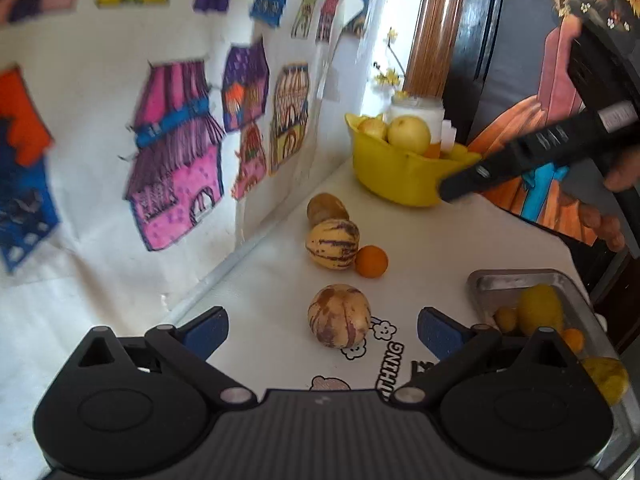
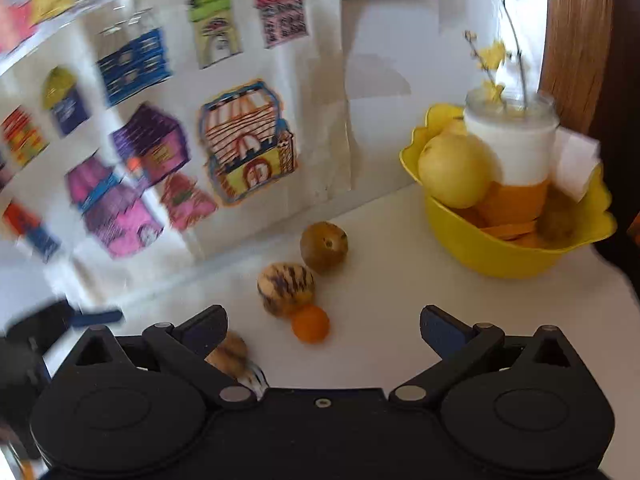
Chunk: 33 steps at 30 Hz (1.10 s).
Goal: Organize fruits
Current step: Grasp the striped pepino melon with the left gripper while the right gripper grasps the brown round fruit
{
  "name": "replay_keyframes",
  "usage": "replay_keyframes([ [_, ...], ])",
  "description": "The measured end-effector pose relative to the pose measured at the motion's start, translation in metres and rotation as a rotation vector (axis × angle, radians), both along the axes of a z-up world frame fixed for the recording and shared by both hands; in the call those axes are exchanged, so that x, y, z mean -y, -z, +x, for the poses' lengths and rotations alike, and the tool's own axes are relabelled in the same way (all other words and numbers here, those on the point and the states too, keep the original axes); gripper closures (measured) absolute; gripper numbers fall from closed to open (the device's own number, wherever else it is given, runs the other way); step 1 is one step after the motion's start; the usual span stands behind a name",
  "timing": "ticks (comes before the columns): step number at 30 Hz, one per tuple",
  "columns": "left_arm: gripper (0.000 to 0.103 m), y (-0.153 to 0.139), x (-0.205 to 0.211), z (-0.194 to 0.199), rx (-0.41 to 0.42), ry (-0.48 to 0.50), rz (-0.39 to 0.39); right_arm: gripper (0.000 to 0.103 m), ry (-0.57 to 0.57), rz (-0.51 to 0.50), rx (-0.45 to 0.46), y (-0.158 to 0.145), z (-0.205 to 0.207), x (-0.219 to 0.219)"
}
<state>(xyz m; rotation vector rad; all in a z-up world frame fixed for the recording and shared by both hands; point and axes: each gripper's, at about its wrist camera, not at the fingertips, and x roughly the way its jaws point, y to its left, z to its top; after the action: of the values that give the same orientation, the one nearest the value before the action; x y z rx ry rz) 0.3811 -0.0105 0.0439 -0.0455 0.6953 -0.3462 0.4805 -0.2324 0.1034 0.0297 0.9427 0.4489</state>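
Left gripper [image 1: 322,334] fingers spread; striped melon [image 1: 338,315] upright between

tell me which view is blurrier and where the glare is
Right wrist view is blurrier: the house drawings smear, though the yellow bowl stays fairly crisp. Left wrist view is sharper on the striped fruit and orange, with blown-out daylight behind the jar; both bend at the edges.

Left gripper [image 1: 323,334] and right gripper [image 2: 324,332] gape, empty.
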Motion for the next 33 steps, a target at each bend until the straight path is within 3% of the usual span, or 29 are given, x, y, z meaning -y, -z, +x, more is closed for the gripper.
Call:
replay_keyframes([
  [9, 0.001, 0.028, 0.013, 0.027, -0.046, -0.031, -0.027, 0.007, 0.12, 0.08, -0.108, 0.043, 0.066, -0.032],
  [15, 0.008, 0.039, 0.014, 0.035, -0.056, -0.053, -0.056, 0.009, 0.123, 0.07, -0.125, 0.063, 0.092, -0.049],
  [18, 0.012, 0.045, 0.015, 0.038, -0.063, -0.057, -0.062, 0.02, 0.119, 0.051, -0.137, 0.073, 0.1, -0.055],
  [27, 0.028, 0.054, 0.014, 0.038, -0.057, -0.079, -0.072, 0.029, 0.108, 0.042, -0.093, 0.09, 0.116, -0.064],
  [30, 0.04, 0.056, 0.017, 0.039, -0.058, -0.068, -0.088, 0.045, 0.096, 0.028, -0.063, 0.092, 0.116, -0.066],
  [33, 0.051, 0.056, 0.022, 0.039, -0.06, -0.057, -0.096, 0.053, 0.093, 0.025, -0.05, 0.095, 0.112, -0.064],
])
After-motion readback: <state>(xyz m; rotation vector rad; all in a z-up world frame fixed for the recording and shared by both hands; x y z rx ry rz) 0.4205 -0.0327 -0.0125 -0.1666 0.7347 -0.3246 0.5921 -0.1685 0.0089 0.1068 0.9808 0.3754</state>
